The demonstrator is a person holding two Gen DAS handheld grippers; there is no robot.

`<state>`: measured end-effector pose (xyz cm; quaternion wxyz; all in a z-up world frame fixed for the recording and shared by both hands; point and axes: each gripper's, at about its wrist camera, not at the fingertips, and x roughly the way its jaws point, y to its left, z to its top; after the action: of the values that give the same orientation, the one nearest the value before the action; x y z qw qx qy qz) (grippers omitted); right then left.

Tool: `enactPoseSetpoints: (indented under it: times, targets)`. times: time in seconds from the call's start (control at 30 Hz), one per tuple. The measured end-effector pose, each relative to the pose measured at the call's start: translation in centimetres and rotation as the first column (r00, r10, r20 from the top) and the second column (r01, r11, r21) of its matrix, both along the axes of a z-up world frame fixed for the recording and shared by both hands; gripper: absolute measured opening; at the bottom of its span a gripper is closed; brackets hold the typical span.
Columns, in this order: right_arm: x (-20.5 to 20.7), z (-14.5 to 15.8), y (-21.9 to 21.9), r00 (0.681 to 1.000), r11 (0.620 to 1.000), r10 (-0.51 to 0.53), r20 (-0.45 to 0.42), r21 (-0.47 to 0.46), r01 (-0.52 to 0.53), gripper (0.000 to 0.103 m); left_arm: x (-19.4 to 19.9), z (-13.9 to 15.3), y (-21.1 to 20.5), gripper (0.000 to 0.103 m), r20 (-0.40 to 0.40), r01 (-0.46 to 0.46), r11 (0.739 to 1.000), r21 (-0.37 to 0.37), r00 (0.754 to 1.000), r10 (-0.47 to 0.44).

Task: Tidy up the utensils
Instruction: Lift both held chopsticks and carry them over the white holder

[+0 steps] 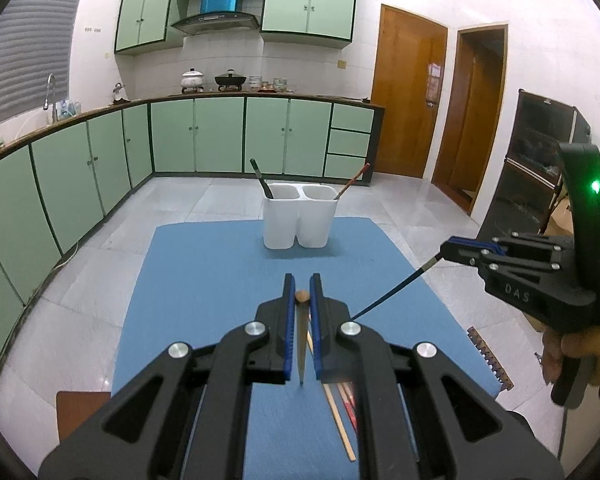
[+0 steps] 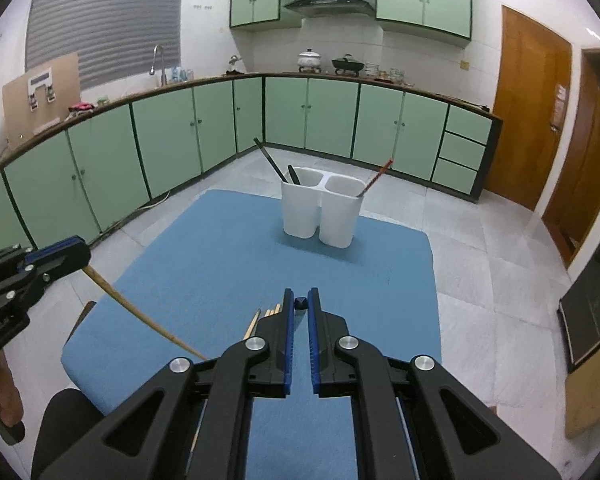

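A white two-compartment holder [image 1: 280, 224] [image 2: 300, 216] stands at the far end of the blue mat [image 1: 204, 280] [image 2: 220, 248]. Its left cup holds black chopsticks [image 2: 272, 164]; its right cup holds a reddish one [image 2: 376, 178]. My left gripper [image 1: 301, 280] [image 2: 85, 254] is shut on a light wooden chopstick [image 1: 301, 344] [image 2: 140, 312], lifted above the mat. Off to the right, my right gripper [image 2: 301, 292] [image 1: 446, 249] is shut on a black chopstick [image 1: 392, 292] [image 2: 300, 303], also raised. Several loose chopsticks [image 1: 340, 420] [image 2: 268, 316] lie on the near part of the mat.
Green base cabinets [image 1: 196, 136] line the far and left walls, with pots on the counter. Wooden doors [image 1: 408, 100] and a dark cabinet [image 1: 540, 152] stand to the right. A brown seat edge [image 1: 80, 408] shows beyond the mat's near left corner. Grey tiled floor surrounds the table.
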<state>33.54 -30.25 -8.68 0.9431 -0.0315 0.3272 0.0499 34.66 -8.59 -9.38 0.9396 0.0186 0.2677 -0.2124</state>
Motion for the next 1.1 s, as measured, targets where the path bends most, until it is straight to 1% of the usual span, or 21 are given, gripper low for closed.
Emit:
enactPoseSetpoints:
  times: [0.17,0.4,0.53,0.67,0.8,0.97,1.1]
  targets:
    - [2.5,1.0,-0.1,0.999,1.0,0.027,-0.028,-0.015,-0.027,0.007,1.8,0.5,0.0,0.006,-0.016,0.016,1.0,0.003,1.0,-0.016]
    - [5.3,2.3,0.1,0.996,0.999,0.044,-0.082,0.005,-0.043,0.007,4.0,1.9,0.2,0.006,-0.026,0.026,1.0,-0.007,0.999,-0.026]
    - [5.6,2.9,0.2,0.994,0.999,0.049,-0.095,0.012,-0.048,0.006,4.4,2.5,0.4,0.006,-0.033,0.032,0.999,-0.008,0.999,-0.032]
    - [5.5,3.7,0.1,0.995,0.999,0.049,-0.09,-0.001,-0.049,0.006,5.4,3.5,0.8,0.006,-0.054,0.041,0.999,-0.029,0.998,-0.042]
    - [5.2,5.5,-0.4,0.996,0.999,0.047,-0.075,-0.003,-0.047,0.006,5.7,5.3,0.9,0.006,-0.026,0.043,0.999,-0.021,0.999,-0.044]
    - [5.6,8.9,-1.1,0.998,0.999,0.045,-0.046,0.018,-0.044,0.006,6.5,8.1,0.0,0.006,0.022,0.059,0.998,-0.016,0.998,-0.059]
    - [6.9,11.3,-1.5,0.999,0.999,0.036,-0.029,0.025,-0.036,0.006,8.3,10.5,-1.1,0.006,0.047,0.073,0.997,-0.039,0.996,-0.071]
